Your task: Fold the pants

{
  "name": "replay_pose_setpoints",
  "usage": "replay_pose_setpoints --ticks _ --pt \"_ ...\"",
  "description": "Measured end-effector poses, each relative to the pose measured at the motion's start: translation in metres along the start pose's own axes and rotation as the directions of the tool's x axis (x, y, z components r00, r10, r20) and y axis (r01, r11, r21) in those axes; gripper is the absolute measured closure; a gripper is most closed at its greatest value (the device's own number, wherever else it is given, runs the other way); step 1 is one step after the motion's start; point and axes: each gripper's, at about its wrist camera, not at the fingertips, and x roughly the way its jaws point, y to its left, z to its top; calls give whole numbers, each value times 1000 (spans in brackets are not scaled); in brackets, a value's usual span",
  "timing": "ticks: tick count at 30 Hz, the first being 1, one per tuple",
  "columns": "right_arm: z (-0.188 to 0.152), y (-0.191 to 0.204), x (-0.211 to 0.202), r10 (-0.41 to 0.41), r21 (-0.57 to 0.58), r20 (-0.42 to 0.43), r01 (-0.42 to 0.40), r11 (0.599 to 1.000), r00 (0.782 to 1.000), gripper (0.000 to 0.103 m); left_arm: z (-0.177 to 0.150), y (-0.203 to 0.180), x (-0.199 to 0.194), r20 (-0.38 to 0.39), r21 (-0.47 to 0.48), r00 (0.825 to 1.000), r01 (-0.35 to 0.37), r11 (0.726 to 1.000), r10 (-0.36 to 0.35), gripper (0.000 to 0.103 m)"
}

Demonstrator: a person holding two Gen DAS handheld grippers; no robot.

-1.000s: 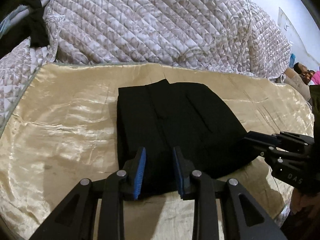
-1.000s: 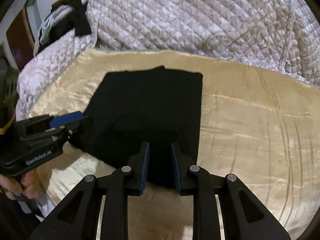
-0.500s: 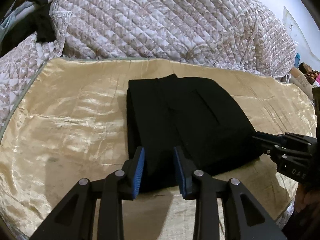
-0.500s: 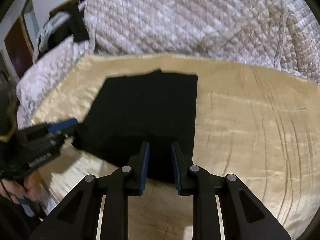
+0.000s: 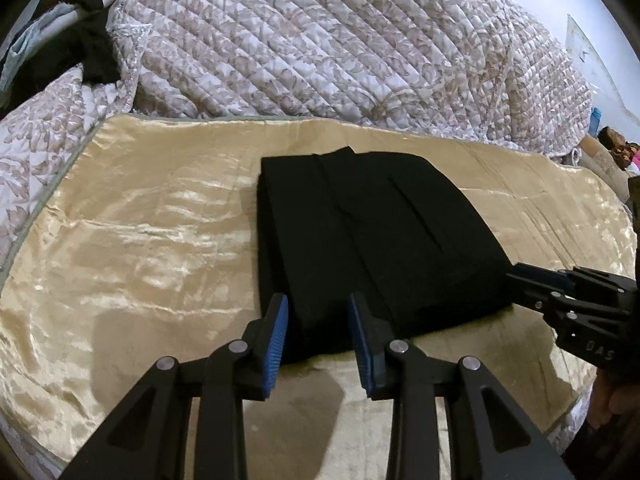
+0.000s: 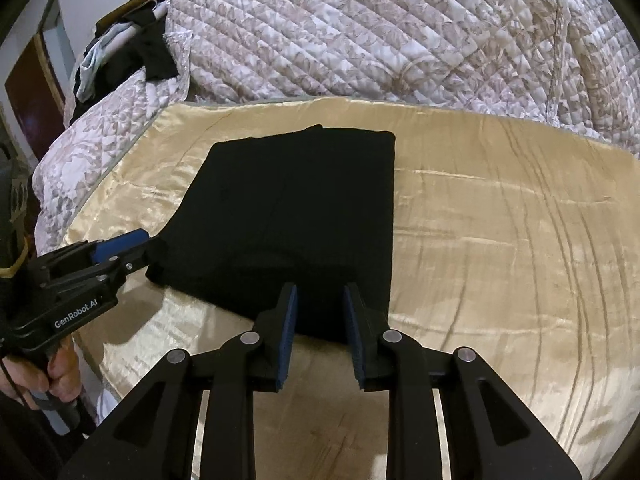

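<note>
The black pants (image 5: 372, 240) lie folded into a compact rectangle on a shiny gold sheet (image 5: 140, 240). They also show in the right wrist view (image 6: 296, 216). My left gripper (image 5: 318, 312) is open and empty, its blue pads hovering at the near edge of the pants. My right gripper (image 6: 320, 300) is open and empty at the near right corner of the pants. Each gripper shows in the other's view: the right one (image 5: 568, 292) beside the pants' right edge, the left one (image 6: 100, 256) at the pants' left corner.
A large quilted floral blanket (image 5: 340, 52) is heaped behind the gold sheet and also shows in the right wrist view (image 6: 380, 40). Dark clothes (image 6: 132, 52) lie at the far left. The gold sheet (image 6: 500, 240) stretches right of the pants. A person lies at the far right (image 5: 612, 148).
Both grippers have drawn back a little toward the near edge of the folded pants. The pants have stayed in place.
</note>
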Motion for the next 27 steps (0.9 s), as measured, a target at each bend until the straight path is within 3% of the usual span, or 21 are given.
replay_pose_setpoints --ticks 7,10,14,17,23,27 --pt "-1 12 -3 -14 -52 6 14 999 1000 76 -2 3 -1 -19 -14 1000 6 1000 -6 65" --pt "3 14 -9 30 -61 33 -28 998 999 76 4 8 -9 12 -32 1000 -20 999 20 65" --pt "6 15 -14 33 -56 77 -29 998 996 76 19 12 -8 39 -47 999 -24 999 26 65" --pt "16 10 -2 12 -28 53 -10 1000 999 76 40 10 -1 53 -39 999 0 999 2 65" --pt "63 8 19 33 -81 50 -29 996 998 79 88 11 40 46 -23 995 93 995 -92 65" --pt "95 -15 55 50 -30 15 -49 998 999 80 98 23 86 -26 -36 999 35 999 -36 65"
